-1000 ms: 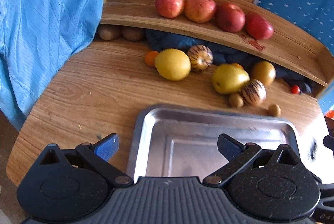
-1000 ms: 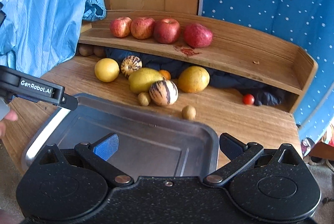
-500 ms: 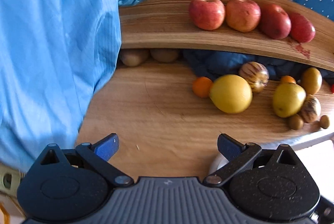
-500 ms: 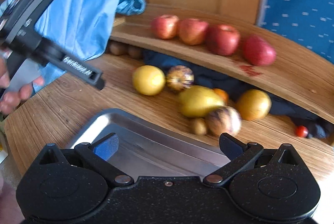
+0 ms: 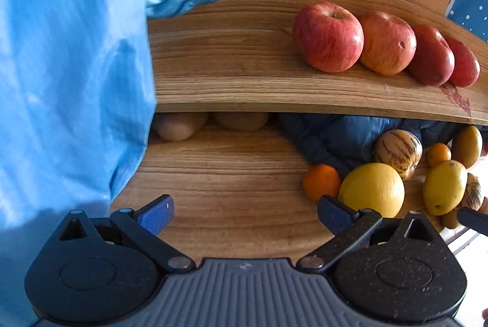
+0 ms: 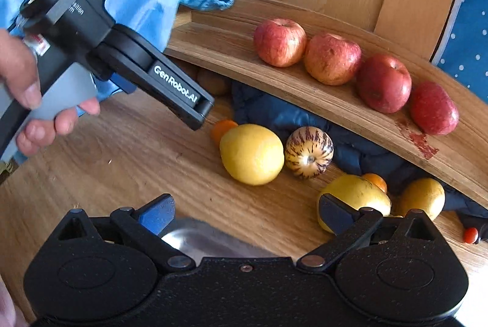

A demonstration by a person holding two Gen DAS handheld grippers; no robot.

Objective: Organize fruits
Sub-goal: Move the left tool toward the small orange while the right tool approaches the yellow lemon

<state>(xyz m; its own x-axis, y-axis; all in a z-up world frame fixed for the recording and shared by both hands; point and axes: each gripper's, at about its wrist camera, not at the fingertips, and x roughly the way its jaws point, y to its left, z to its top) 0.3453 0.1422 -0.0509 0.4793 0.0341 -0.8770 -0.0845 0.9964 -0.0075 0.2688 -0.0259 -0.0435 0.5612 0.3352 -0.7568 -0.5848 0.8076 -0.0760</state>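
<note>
Through my left camera, my left gripper (image 5: 245, 212) hangs over the bare wooden table (image 5: 225, 183) with its jaws spread wide and nothing between them. A blue garment (image 5: 70, 68) fills the view from 7 to 12 o'clock. At 1 to 2 o'clock four red apples (image 5: 328, 37) sit touching in a row on the raised wooden shelf (image 5: 228, 77). Under the shelf, near 12 o'clock, two brown fruits (image 5: 180, 127) lie in shadow beside a dark blue cloth (image 5: 335, 138). At 3 o'clock a big yellow fruit (image 5: 371, 190) touches a small orange (image 5: 321, 182); behind them is a striped melon (image 5: 398, 151), and further right a second yellow fruit (image 5: 445, 191), a second small orange (image 5: 438, 154) and a greenish-yellow fruit (image 5: 466, 147).

Through my right camera, my right gripper (image 6: 247, 212) is also spread open and empty, above the corner of a metal tray (image 6: 195, 238) at 6 o'clock. At 9 to 10 o'clock my left hand (image 6: 27, 95) grips the handle of the left gripper, whose tip points toward the small orange at the centre. The big yellow fruit lies just right of centre, touching the striped melon. The four apples run along the shelf from 1 to 3 o'clock, with a red stain (image 6: 419, 141) beside the last one. At 4 o'clock a yellow fruit sits partly behind my right finger (image 6: 335, 214), and a small red tomato (image 6: 470, 235) lies at the far edge.
</note>
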